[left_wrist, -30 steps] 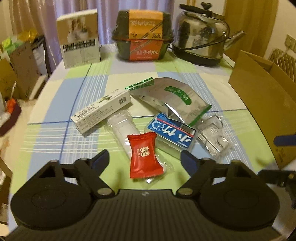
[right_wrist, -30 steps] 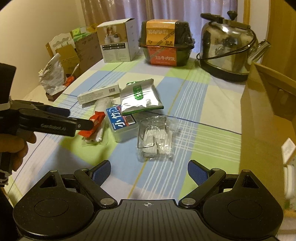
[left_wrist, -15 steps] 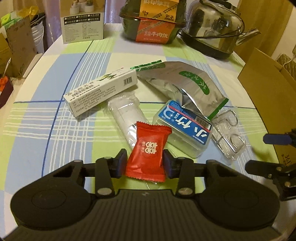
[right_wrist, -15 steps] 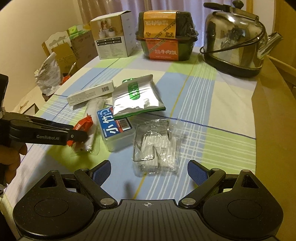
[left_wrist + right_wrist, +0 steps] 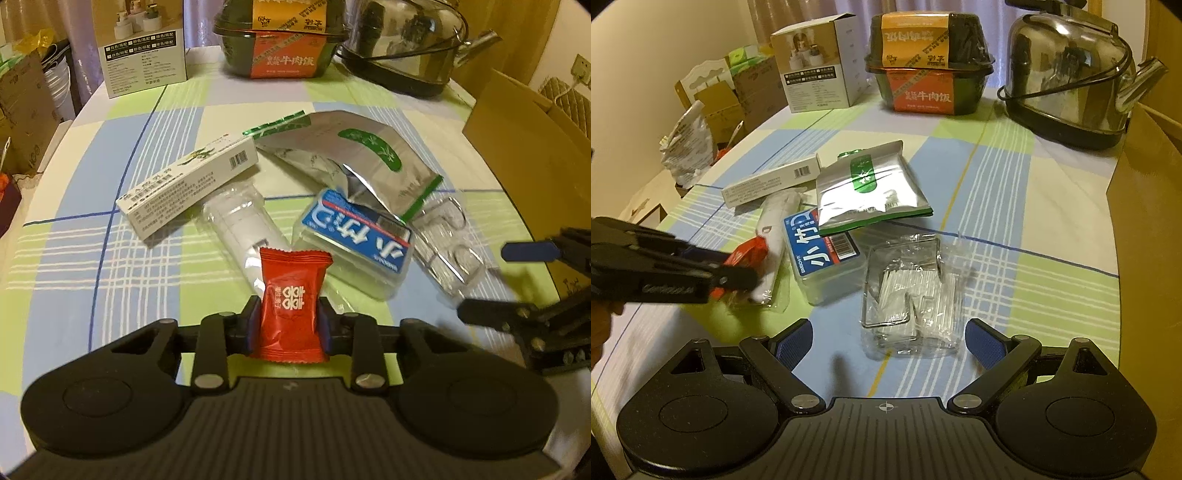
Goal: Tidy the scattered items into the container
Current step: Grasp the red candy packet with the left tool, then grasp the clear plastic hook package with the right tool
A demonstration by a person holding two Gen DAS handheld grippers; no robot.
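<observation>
My left gripper (image 5: 288, 325) is shut on a red candy packet (image 5: 291, 295), which stands upright between the blue pads. Beyond it lie a clear bag of white parts (image 5: 240, 225), a long white carton (image 5: 188, 184), a blue-labelled plastic box (image 5: 354, 240) and a silver-green pouch (image 5: 354, 155). My right gripper (image 5: 886, 345) is open, just short of a clear packet of metal hooks (image 5: 908, 291). In the right wrist view the left gripper (image 5: 738, 275) holds the red packet (image 5: 746, 254) at the left. The brown cardboard box (image 5: 535, 147) stands at the table's right edge.
At the back of the checked tablecloth (image 5: 1015, 192) stand a white product box (image 5: 820, 62), an orange-and-black food tub (image 5: 927, 62) and a steel kettle (image 5: 1071, 70). Cartons and a bag (image 5: 690, 144) sit off the table's left side.
My left gripper went from open to shut on the red candy packet and has tilted it upright. The right gripper has moved closer to the clear hook packet, still open.
</observation>
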